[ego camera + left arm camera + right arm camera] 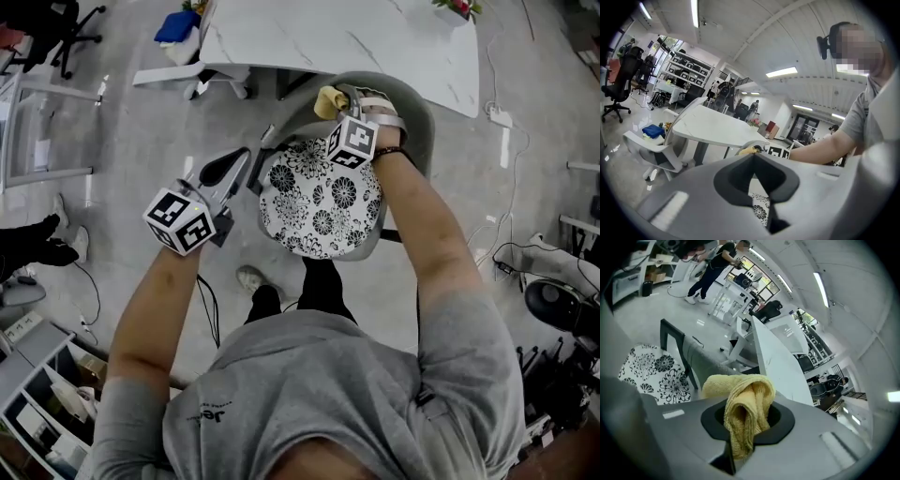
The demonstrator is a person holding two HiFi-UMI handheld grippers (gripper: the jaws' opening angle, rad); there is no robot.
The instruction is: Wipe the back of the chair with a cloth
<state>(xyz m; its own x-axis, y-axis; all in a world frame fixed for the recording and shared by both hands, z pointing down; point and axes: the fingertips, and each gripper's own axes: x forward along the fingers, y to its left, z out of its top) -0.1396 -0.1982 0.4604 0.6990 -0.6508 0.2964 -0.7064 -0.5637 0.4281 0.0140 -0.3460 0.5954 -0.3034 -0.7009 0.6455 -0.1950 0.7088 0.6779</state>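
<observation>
Yellow cloth [743,413], bunched and clamped in the right gripper [349,105], is at the top rim of the chair back [417,127], near the white table [375,37]. Left gripper [223,178] has its jaws together, holding nothing, off the chair's left side. Wiping looks under way. Next move calls for dragging the cloth along the rim with steady pressure.

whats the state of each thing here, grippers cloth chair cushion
right gripper, shut on cloth
left gripper, shut, empty
cloth, bunched, clamped, by the top edge of the chair back
chair, upright, back toward the table
cushion, flat on the seat
</observation>
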